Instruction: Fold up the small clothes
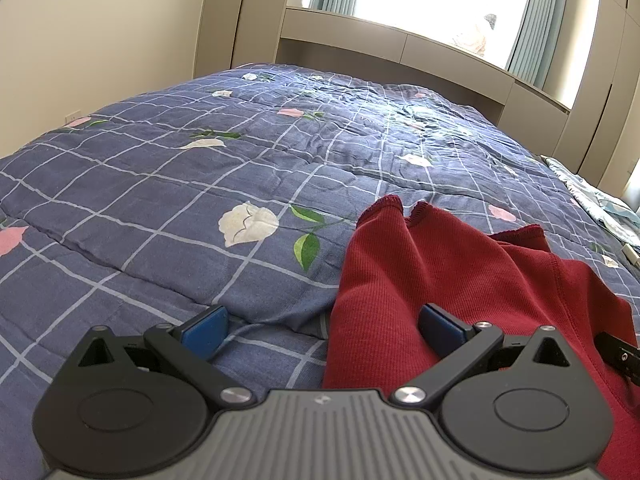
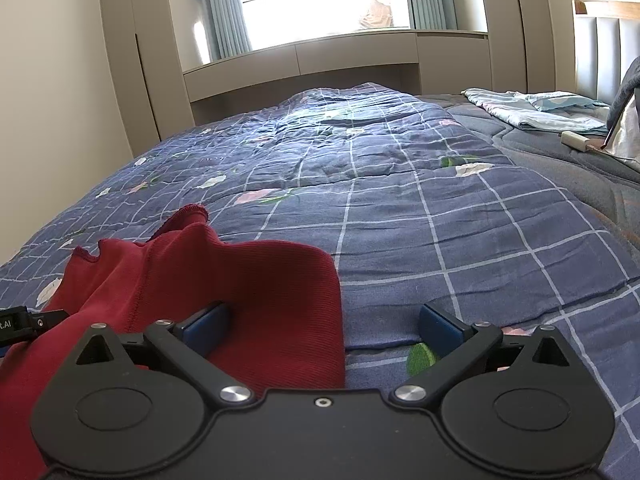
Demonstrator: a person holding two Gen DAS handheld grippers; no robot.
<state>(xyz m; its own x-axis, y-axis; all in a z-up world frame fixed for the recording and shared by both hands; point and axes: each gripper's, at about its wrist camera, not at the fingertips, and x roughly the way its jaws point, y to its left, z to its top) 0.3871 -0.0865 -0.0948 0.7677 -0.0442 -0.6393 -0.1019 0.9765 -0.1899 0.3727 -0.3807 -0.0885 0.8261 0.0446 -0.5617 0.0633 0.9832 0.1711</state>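
Observation:
A dark red ribbed garment lies rumpled on the blue checked floral quilt. My left gripper is open, low over the garment's left edge, with the right blue pad over red cloth and the left pad over quilt. In the right wrist view the garment lies at lower left. My right gripper is open over its right edge, left pad on red cloth, right pad over the quilt. The other gripper's tip shows at far left.
A light blue folded cloth and a small white object lie at the far right of the bed. A beige window bench and tall cabinets stand behind the bed. A padded headboard is at right.

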